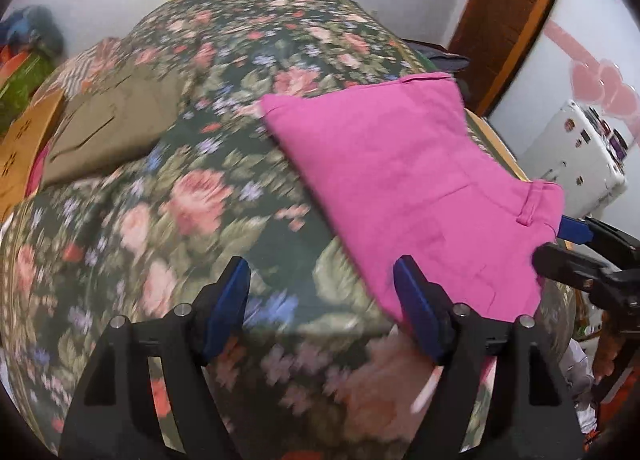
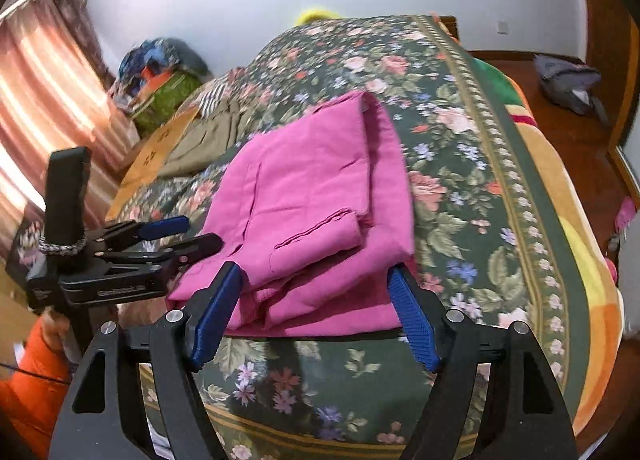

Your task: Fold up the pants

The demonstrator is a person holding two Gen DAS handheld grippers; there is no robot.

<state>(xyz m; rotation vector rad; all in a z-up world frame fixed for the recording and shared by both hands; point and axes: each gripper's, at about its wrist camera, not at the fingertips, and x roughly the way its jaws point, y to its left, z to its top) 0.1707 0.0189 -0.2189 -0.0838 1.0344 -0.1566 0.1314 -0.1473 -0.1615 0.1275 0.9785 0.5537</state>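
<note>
Pink pants (image 1: 404,180) lie folded on the floral bedspread (image 1: 192,196), waistband toward the near edge; they also show in the right wrist view (image 2: 316,200). My left gripper (image 1: 322,280) is open and empty, just left of the pants' near corner; it also shows from the side in the right wrist view (image 2: 192,232). My right gripper (image 2: 314,280) is open, its blue fingers astride the near end of the pants, holding nothing. It shows at the right edge of the left wrist view (image 1: 560,240).
Folded olive pants (image 1: 116,128) lie at the far left of the bed beside a cardboard box (image 1: 24,144). A pile of bags (image 2: 160,72) stands by the curtain. A grey bag (image 2: 568,80) lies on the wooden floor at right.
</note>
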